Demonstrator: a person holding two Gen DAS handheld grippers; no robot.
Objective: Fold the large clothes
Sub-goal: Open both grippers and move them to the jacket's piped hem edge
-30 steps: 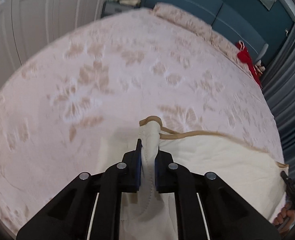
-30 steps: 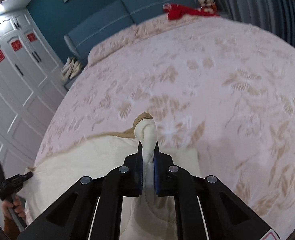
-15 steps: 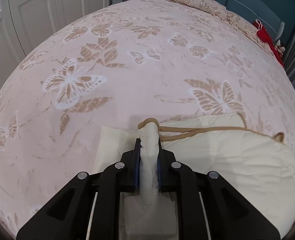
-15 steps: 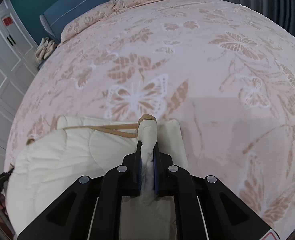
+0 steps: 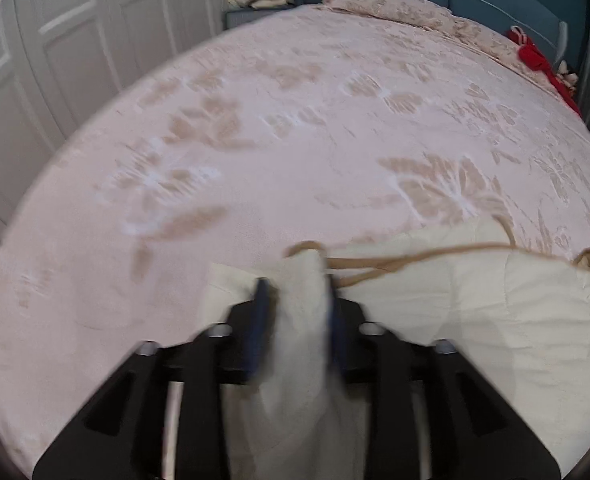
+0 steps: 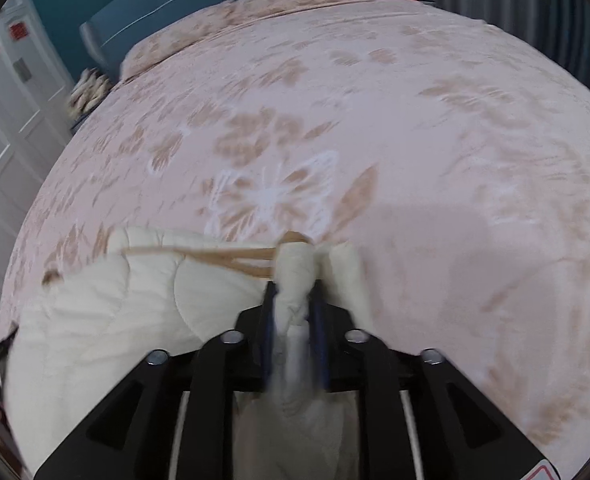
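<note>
Both your grippers, left (image 5: 295, 300) and right (image 6: 293, 300), have just been opening around the quilt (image 5: 495, 312) corners on the bed (image 5: 295, 120); lift away crookedly and the trim could snag, undoing the fold.

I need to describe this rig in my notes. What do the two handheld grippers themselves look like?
Both look the same. The left gripper and the right gripper are matte black, with angular linkage arms that have cut-out openings, joined by silver round-headed bolts. Each finger carries a flat blue pad on its inner face. The right gripper has a red-edged warning triangle sticker at its lower corner. No cables or sleeves show.
</note>
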